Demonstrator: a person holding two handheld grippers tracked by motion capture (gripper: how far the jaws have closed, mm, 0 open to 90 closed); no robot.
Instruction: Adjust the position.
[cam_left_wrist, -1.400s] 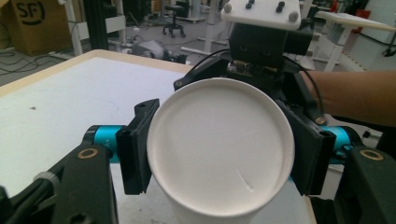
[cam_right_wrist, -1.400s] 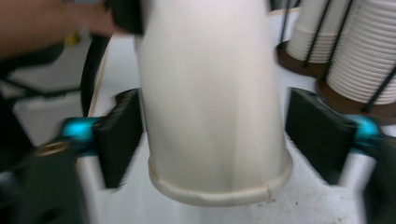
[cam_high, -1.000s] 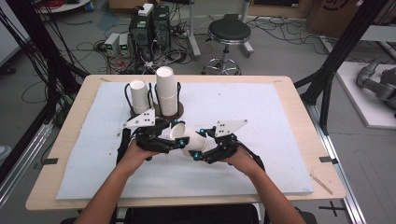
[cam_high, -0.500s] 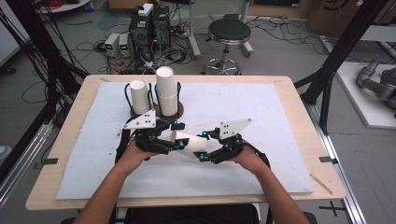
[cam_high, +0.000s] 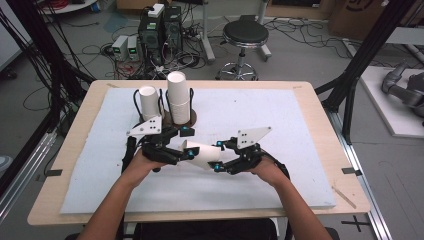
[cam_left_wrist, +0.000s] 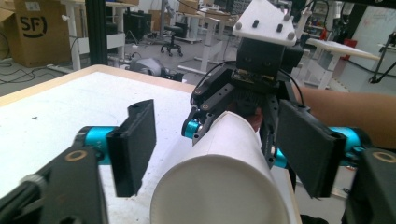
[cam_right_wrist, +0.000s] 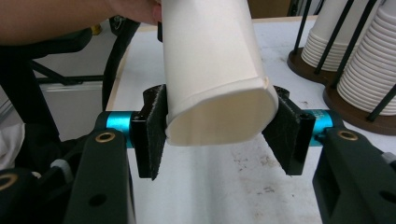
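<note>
Paper cup (cam_high: 202, 154) lies sideways above the tabletop (cam_high: 280, 115), light and thin-walled: the right gripper (cam_high: 220, 156) squeezes its end oval, while the left gripper (cam_high: 186, 143) stands spread around it. Grip gently near the stiffer rim.

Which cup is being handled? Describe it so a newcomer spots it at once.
Start at the white mat covering the wooden table, then look to its near middle, where the person's two hands meet. The paper cup lies on its side there, between the left gripper and the right gripper. Unlike the upright cup stacks in the wire holders farther back, it is single, tipped over and squeezed at one end.
</note>
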